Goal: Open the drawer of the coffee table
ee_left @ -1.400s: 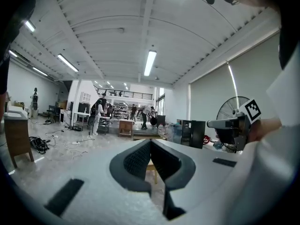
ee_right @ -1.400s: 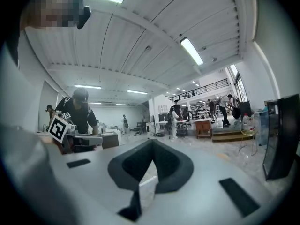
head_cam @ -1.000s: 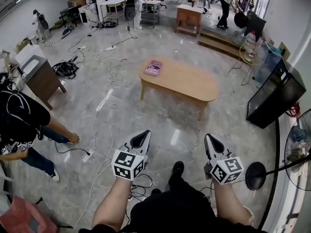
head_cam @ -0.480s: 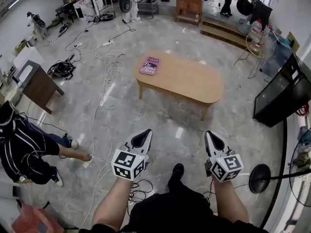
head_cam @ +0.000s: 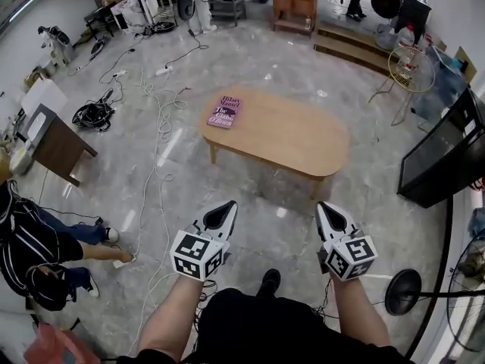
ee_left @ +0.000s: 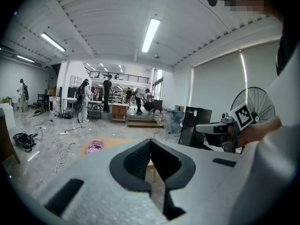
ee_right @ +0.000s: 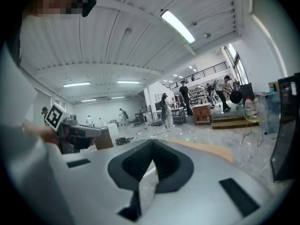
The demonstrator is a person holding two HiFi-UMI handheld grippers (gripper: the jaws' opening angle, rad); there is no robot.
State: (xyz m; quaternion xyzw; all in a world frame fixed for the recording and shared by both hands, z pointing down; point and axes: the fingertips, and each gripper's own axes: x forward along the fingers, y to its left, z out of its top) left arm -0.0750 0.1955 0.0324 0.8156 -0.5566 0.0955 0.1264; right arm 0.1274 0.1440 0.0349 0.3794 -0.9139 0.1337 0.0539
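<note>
While the worktop point(head_cam: 288, 139) lies well apart at twelve o'clock, I hold the left tongs point(head_cam: 227, 206) and right tongs point(head_cam: 323, 207) pressed together and empty, its drawer not yet reachable.

- The pink book point(head_cam: 224, 112) on the coffee table point(head_cam: 295, 139) carries white cover lettering; its top line seems to read "Hilary Mantel".
- The lower lines are too small to read.

I saw a light brown coffee table point(head_cam: 303, 139) and a pink and purple book point(head_cam: 225, 112). The floor point(head_cam: 250, 59) was shiny grey with pale streaks. My left gripper point(head_cam: 226, 206) and right gripper point(head_cam: 324, 208) were light grey, with black-and-white square patterns.
</note>
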